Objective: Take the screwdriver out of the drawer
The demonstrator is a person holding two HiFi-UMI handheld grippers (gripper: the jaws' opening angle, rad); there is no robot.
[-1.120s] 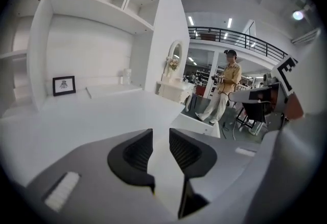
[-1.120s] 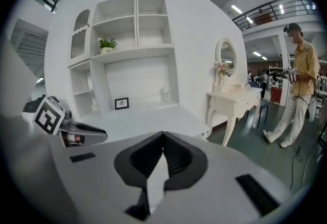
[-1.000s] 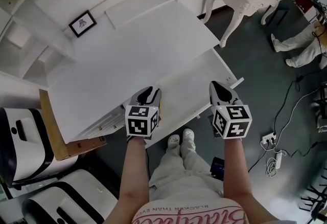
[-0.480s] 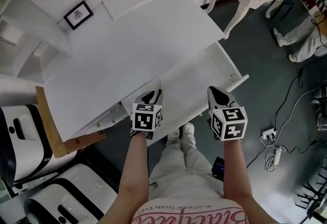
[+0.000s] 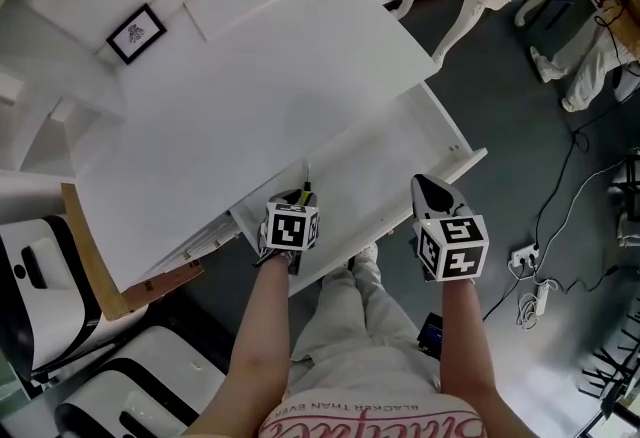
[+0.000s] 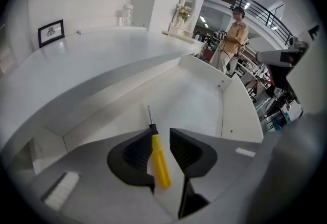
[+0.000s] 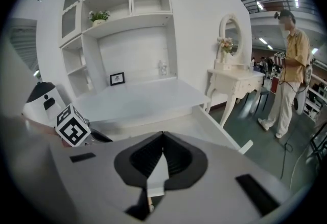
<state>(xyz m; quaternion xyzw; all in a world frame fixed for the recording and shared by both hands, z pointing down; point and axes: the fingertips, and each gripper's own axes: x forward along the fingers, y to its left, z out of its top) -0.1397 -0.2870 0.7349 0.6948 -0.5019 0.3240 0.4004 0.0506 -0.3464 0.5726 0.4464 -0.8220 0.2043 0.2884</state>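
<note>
My left claw (image 6: pixel 160 134) is down in the open drawer (image 6: pixel 204 100). Its two jaws are apart, one on each side of the screwdriver (image 6: pixel 159 162). The screwdriver has a yellow handle and a thin metal tip. It lies on the white bottom of the drawer, near the front edge, with the tip pointing toward the back. The handle sits close by the left jaw, and I can see a small gap on the other side, so the claw is not squeezing it.

From my head camera, the left claw (image 5: pixel 295 198) covers most of the screwdriver (image 5: pixel 306 188). Only the tip end pokes out past the jaws. The drawer (image 5: pixel 390 161) sticks out from under the big white desk (image 5: pixel 250 96).

My right claw (image 7: pixel 163 138) is pinched closed with nothing in it. It hangs over the front edge of the drawer at the right side (image 5: pixel 430 188), well apart from the screwdriver.

A little picture frame (image 5: pixel 135 33) stands at the back of the desk. A person (image 7: pixel 290 64) stands off to the right, near a small white table (image 7: pixel 236 81).
</note>
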